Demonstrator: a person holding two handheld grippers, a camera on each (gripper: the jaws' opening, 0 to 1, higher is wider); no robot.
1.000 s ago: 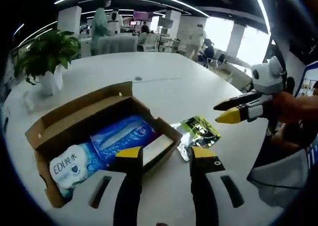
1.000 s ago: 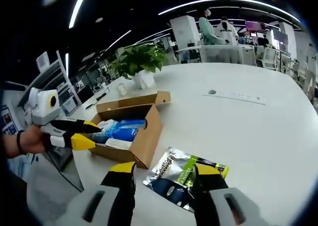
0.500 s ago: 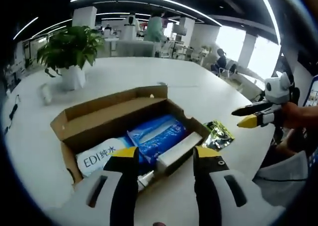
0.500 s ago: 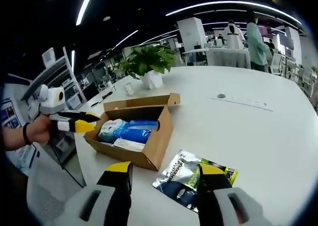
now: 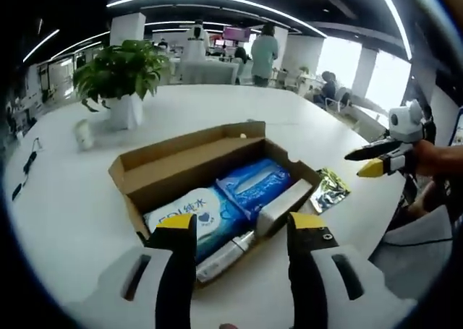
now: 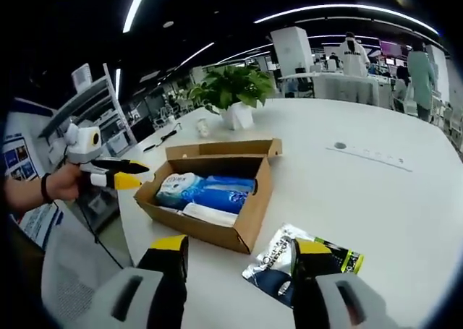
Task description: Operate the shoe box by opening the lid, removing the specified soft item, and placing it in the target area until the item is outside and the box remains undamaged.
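- Spread apart and holding nothing, the jaws of the left gripper (image 5: 233,231) rise from the bottom of the left gripper view, yellow tips over the near edge of the shoe box (image 5: 189,168).
- Jaws of the right gripper (image 6: 241,249) are likewise apart and empty in the right gripper view; one tip stands in front of the foil pouch (image 6: 304,260), though I cannot tell whether it touches it.
- Seen from the left gripper view, the right gripper (image 5: 376,157) comes in from the right, held by a hand (image 5: 438,159), its yellow-and-black tips close together; whether they are fully shut I cannot tell.
- Seen from the right gripper view, the left gripper (image 6: 119,174) hangs just beside the box's far-left end, held by a hand (image 6: 61,184) with a dark wristband.
- Inside the box, which is open with its lid flap folded back, lie a white soft pack with blue lettering (image 5: 189,213), a blue soft pack (image 5: 255,186) next to it, a white flat box (image 5: 286,202) along the wall, and a pale tube (image 5: 226,255) at the near edge.
- The foil pouch (image 5: 330,189) lies flat on the white table (image 5: 65,191), outside the box and just beside its corner.
- A potted plant (image 5: 121,76) in a white pot stands farther back on the table, with a small white cup (image 5: 85,134) near it.
- People (image 5: 265,53) stand among desks in the office behind.
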